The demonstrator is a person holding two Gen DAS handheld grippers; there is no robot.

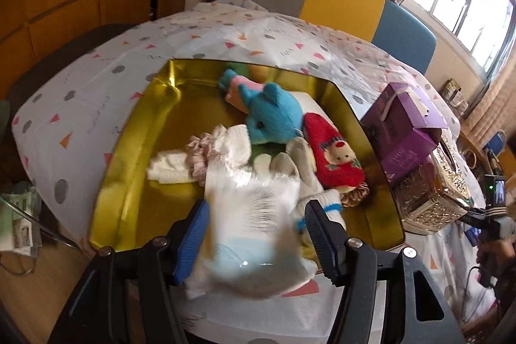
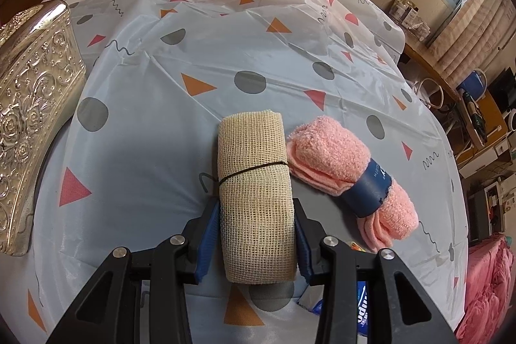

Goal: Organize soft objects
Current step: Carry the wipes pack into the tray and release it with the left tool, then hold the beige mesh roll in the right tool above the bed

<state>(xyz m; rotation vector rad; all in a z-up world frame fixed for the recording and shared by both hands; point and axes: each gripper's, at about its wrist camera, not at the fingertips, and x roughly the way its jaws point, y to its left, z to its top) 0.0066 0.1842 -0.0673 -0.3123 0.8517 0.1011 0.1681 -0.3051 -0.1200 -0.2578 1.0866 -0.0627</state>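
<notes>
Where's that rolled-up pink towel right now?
In the right wrist view, the pink towel lies on the patterned tablecloth, just right of the beige mesh roll that the right gripper is clamping.

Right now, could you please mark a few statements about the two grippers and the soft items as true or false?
1. The right gripper grips a beige mesh cloth roll. True.
2. The pink fluffy towel with a blue paper band lies inside the gold tray. False: it lies on the patterned tablecloth, beside the roll.
3. A blue plush toy lies in the gold tray. True.
4. The left gripper is shut and empty. False: its fingers stand apart with a blurred white plastic-wrapped pack between them.
</notes>
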